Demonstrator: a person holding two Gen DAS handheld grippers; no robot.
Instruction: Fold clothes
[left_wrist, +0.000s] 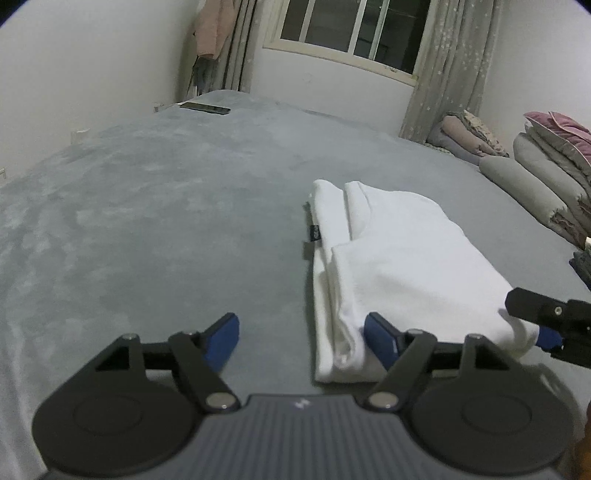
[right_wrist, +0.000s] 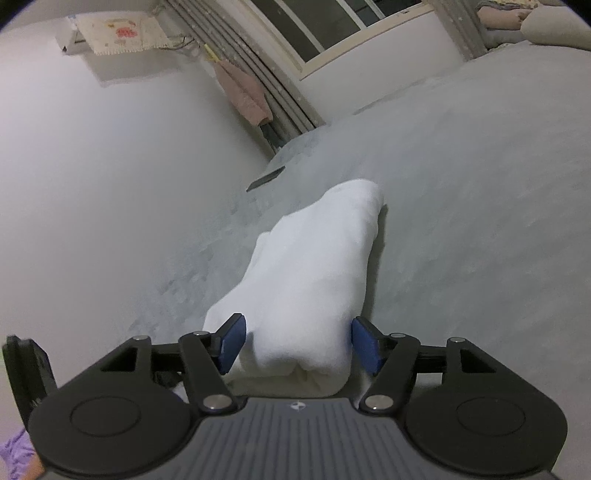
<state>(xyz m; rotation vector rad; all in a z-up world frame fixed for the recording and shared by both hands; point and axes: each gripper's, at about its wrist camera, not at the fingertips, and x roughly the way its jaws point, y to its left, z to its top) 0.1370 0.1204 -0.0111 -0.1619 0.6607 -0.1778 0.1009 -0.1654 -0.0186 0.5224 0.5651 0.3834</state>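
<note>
A folded white garment (left_wrist: 399, 258) lies on the grey bed (left_wrist: 166, 221), its long side running away from both cameras. The left claw (left_wrist: 301, 341) stands wide over the garment's near left corner: its left pad (left_wrist: 221, 341) is over bare bed, well clear of the cloth, while its right pad (left_wrist: 380, 341) rests against the top of the fold, so only the garment's left edge lies between the two pads and nothing is pinched. The right claw (right_wrist: 297, 345) is also spread, straddling the garment's near right end; the bulging fold (right_wrist: 306, 280) fills the gap between its pads, which sit just beside the cloth on each side, and whether they touch it cannot be told. In the left view the right claw's tip shows at the garment's near right corner.
</note>
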